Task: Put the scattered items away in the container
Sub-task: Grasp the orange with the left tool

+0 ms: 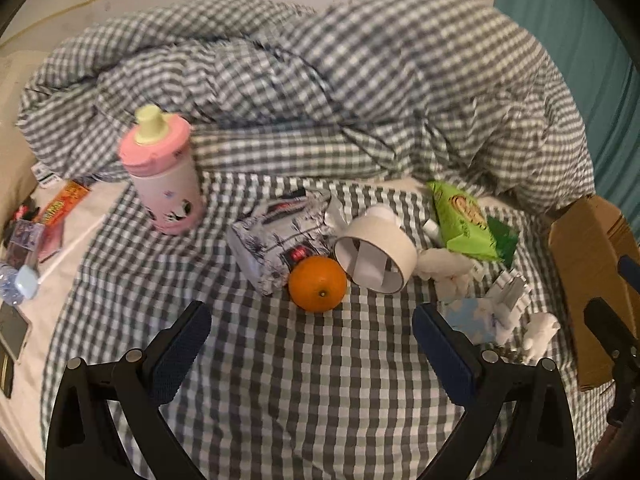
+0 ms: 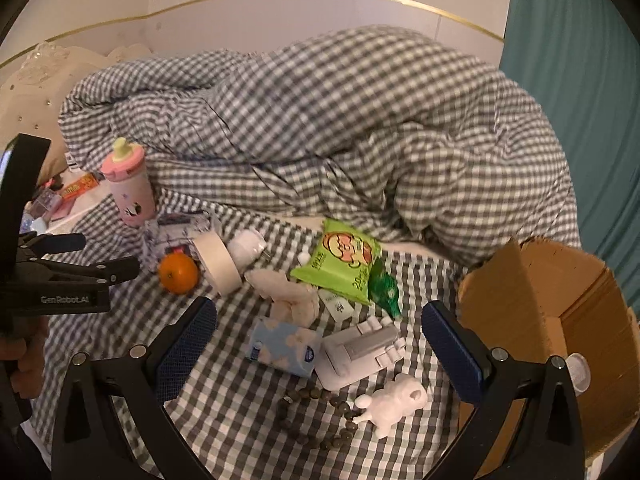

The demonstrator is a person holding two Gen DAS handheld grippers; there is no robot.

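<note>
Sitting at the bed's right edge, the cardboard box [image 2: 560, 320] is open-topped, with a small white round item on its floor. Scattered items lie on the gingham sheet [image 2: 240, 420]: orange [image 1: 318, 284] touching a printed foil pouch [image 1: 276, 240], tape roll [image 1: 374, 258] on its side just right of the orange, green snack bag [image 2: 340, 264], crumpled tissue [image 2: 288, 292], blue tissue pack [image 2: 284, 346], white plastic holder [image 2: 360, 354], bead bracelet [image 2: 312, 420], white figurine [image 2: 394, 404] touching the beads. Pink sippy bottle [image 1: 164, 176] stands upright farther left, against the bunched duvet [image 1: 320, 80].

Left tool [image 1: 312, 336]: spread wide, holding nothing, hovering just short of the orange. Right tool [image 2: 320, 334]: spread wide, holding nothing, over the tissue pack and holder, box just beside its right finger.
</note>
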